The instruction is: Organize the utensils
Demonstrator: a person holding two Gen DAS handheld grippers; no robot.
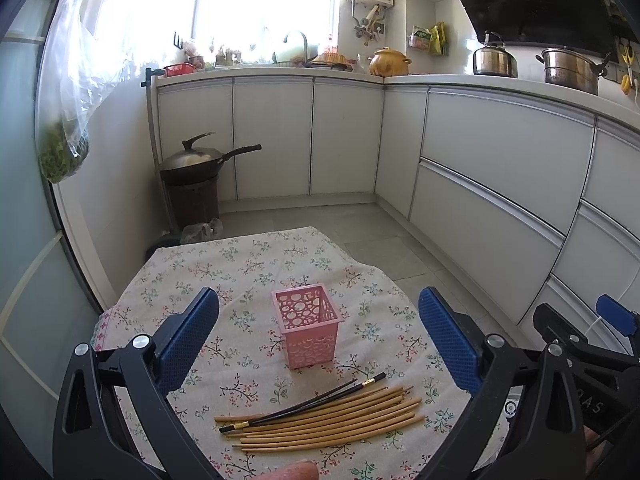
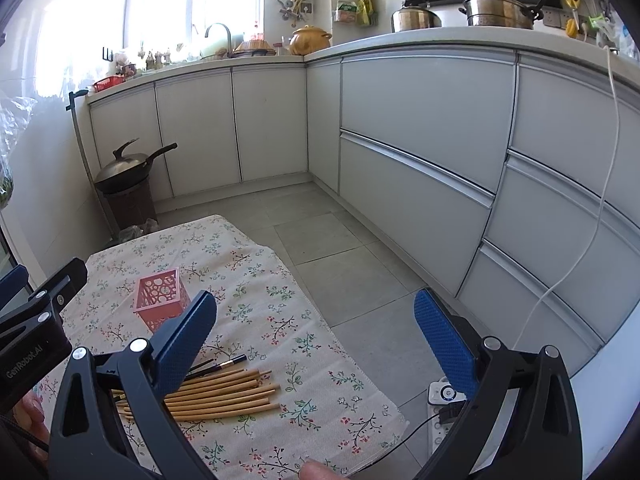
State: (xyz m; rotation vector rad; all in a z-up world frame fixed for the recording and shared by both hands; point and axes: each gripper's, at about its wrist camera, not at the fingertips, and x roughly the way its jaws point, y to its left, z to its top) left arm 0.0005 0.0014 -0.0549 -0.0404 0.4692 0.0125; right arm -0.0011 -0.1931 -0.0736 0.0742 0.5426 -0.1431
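A pink perforated square holder (image 1: 307,325) stands upright and empty on a floral tablecloth (image 1: 248,268). In front of it lies a pile of several bamboo chopsticks (image 1: 332,420) with two black chopsticks (image 1: 308,404) across them. My left gripper (image 1: 319,328) is open, held above the table, its blue pads either side of the holder. My right gripper (image 2: 316,326) is open, to the right of the table edge; its left pad overlaps the chopsticks (image 2: 228,394) and the holder (image 2: 160,296) sits further left.
The small table stands in a kitchen with white cabinets (image 1: 500,168) at the back and right. A wok on a brown stool (image 1: 196,168) is beyond the table. A white power strip (image 2: 440,400) with a cable lies on the tiled floor at right.
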